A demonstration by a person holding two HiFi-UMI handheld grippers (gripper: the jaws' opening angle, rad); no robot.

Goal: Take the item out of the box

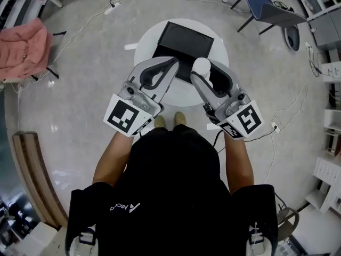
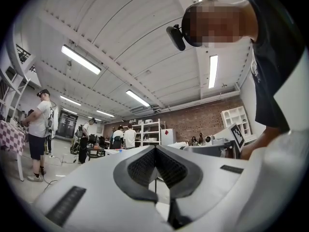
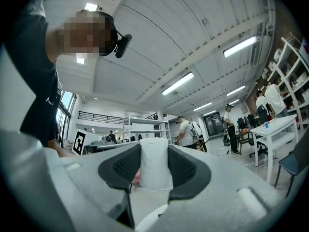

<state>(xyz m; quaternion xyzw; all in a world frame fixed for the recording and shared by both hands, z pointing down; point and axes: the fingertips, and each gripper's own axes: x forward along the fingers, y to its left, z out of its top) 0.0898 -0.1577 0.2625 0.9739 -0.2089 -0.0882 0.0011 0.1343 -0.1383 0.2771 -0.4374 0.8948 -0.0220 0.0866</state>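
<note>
**Head view.**
- Round white table [image 1: 143,42], at 12 o'clock from the person.
- Black box [image 1: 184,40]: shallow, rectangular, on the table top. Its open side faces up and its inside shows flat and dark.
- White cylindrical item [image 1: 202,64]: at the box's 5 o'clock corner, over the near rim. It is seen almost end-on as a rounded white cap, so its long axis runs up toward the camera.
- Right gripper [image 1: 205,73]: comes in from 5 o'clock, with its jaws grasping the item on either side.
- Left gripper [image 1: 173,63]: comes in from 7 o'clock. Its tips are pressed together at the box's near edge, just beside the item.
- Pink cloth [image 1: 24,46]: on the floor at 9 o'clock, well apart from the table.

**Left gripper view.**
- Left gripper [image 2: 155,152]: clenched, the dark ribbed pads meeting along one line with nothing between them.
- Behind: a white shelving unit [image 2: 150,132] and a brick wall.

**Right gripper view.**
- Right gripper [image 3: 153,172]: jaws stand wide, both pads pressing on the item.
- Item [image 3: 154,157]: white, with a matte, faintly textured surface. It stands upright, its long axis from 12 to 6 o'clock, crosswise to the jaws, and its top rises above the pads.
- Behind, at 3 o'clock: a white table [image 3: 273,129].
</note>
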